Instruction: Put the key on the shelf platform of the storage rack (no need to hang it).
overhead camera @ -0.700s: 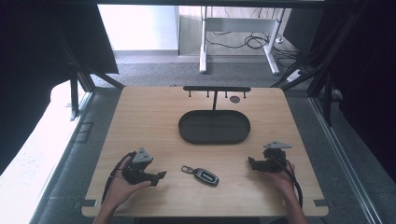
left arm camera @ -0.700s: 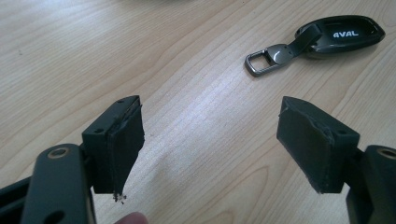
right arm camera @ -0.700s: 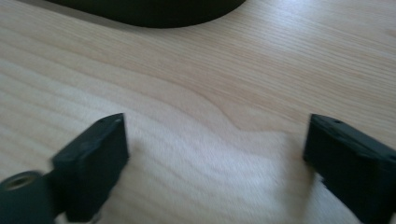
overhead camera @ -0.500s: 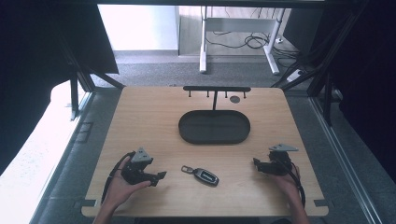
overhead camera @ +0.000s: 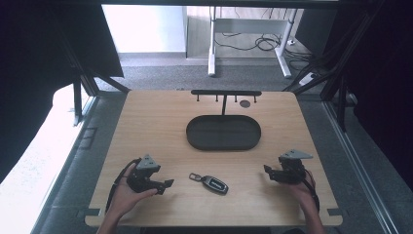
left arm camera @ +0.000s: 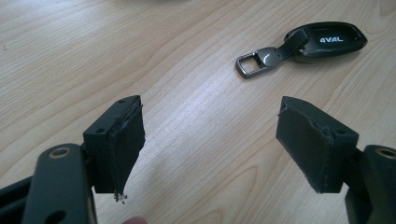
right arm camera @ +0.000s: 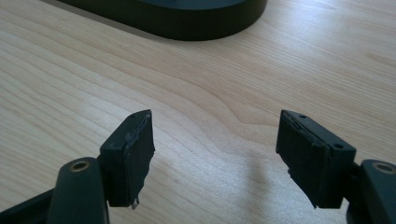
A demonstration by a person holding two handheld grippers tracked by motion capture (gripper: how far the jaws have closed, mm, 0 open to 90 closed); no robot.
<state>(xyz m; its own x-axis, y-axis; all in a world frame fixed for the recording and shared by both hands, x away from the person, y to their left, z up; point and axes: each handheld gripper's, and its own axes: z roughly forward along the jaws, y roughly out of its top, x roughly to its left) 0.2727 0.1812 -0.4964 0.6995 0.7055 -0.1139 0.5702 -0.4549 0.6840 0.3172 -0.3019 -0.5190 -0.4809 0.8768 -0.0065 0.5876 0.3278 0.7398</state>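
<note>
From the high view, a black car key fob (overhead camera: 212, 183) is lying on the wooden table (overhead camera: 160, 126) near its front edge, between the left gripper (overhead camera: 164, 185) and the right gripper (overhead camera: 269, 171), with a dark oval tray (overhead camera: 223, 132) sitting farther back. In the left gripper view, the jaws are standing spread wide over bare wood, the key fob (left arm camera: 322, 41) lying ahead and apart. In the right gripper view, the jaws are gaping empty, the tray (right arm camera: 187, 18) lying beyond.

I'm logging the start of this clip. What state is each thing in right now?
Left gripper: open, empty, aimed at the key fob.
Right gripper: open, empty, over bare wood.
Key fob: flat on the table, untouched, metal loop toward the left gripper.
Oval tray: empty.
Hook rack: upright, nothing hanging.
</note>
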